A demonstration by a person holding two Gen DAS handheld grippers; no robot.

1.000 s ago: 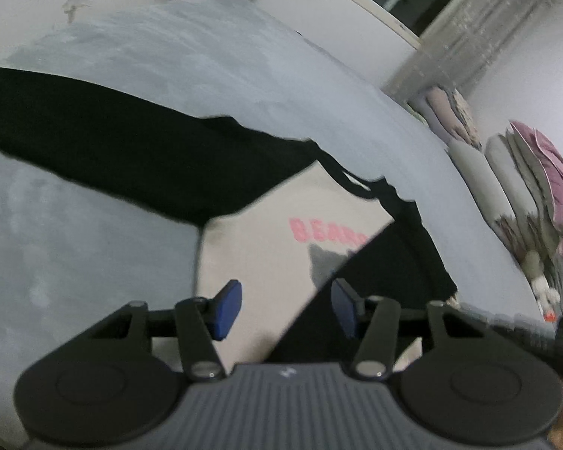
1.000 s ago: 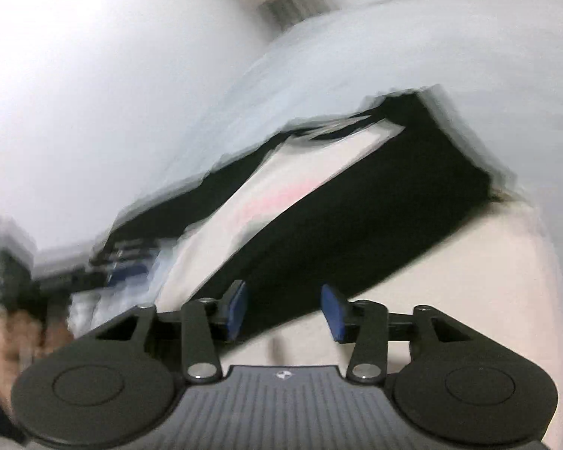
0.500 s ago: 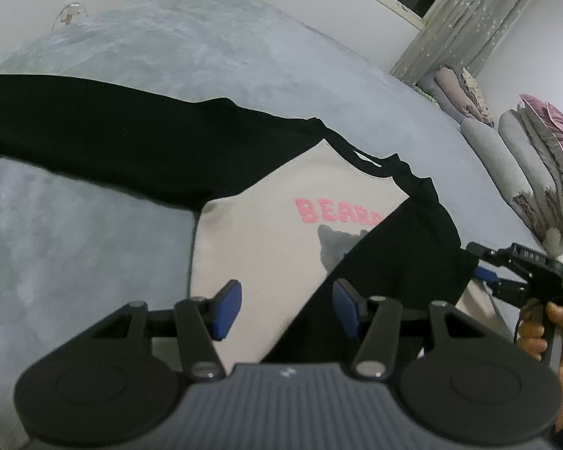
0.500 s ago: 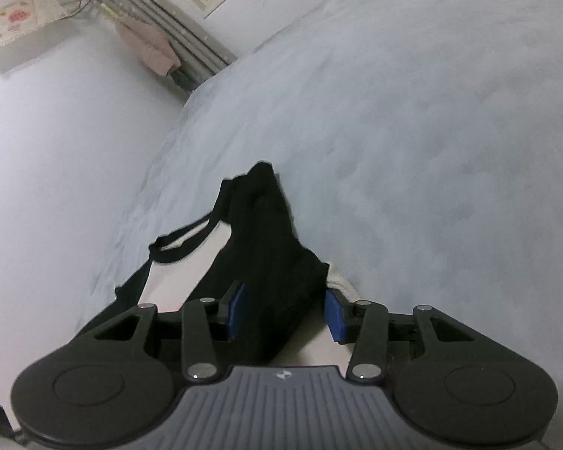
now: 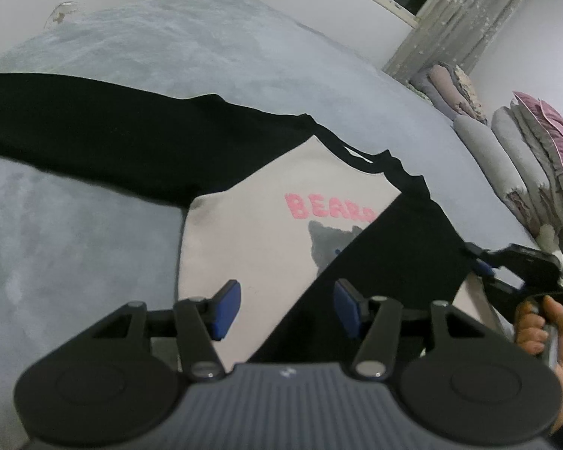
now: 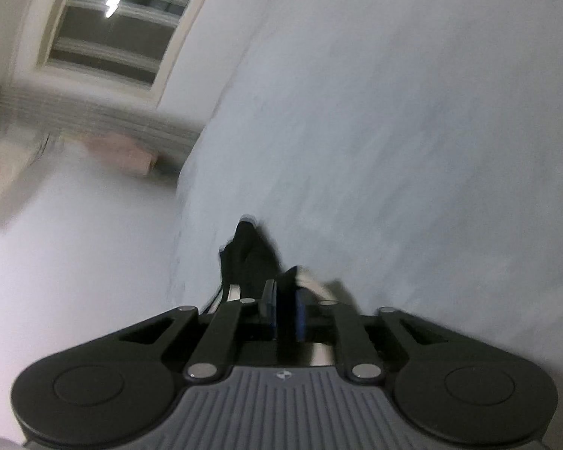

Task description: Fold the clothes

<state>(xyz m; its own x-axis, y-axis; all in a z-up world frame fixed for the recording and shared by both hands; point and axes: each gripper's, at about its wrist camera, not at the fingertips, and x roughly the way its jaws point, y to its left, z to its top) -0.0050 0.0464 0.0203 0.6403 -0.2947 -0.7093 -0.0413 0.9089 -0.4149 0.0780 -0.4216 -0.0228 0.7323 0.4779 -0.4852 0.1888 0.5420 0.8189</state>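
1. The sweatshirt (image 5: 251, 247) lies flat on the grey bed (image 5: 75, 247), one black sleeve (image 5: 390, 262) folded across its chest toward four o'clock.
2. The right gripper (image 6: 285, 309) has just been closing and now pinches that sleeve's fabric.
3. The left gripper (image 5: 283, 309) hovers half-spread, empty.
4. Soft, light, floppy cloth: best taken at edges and seams.
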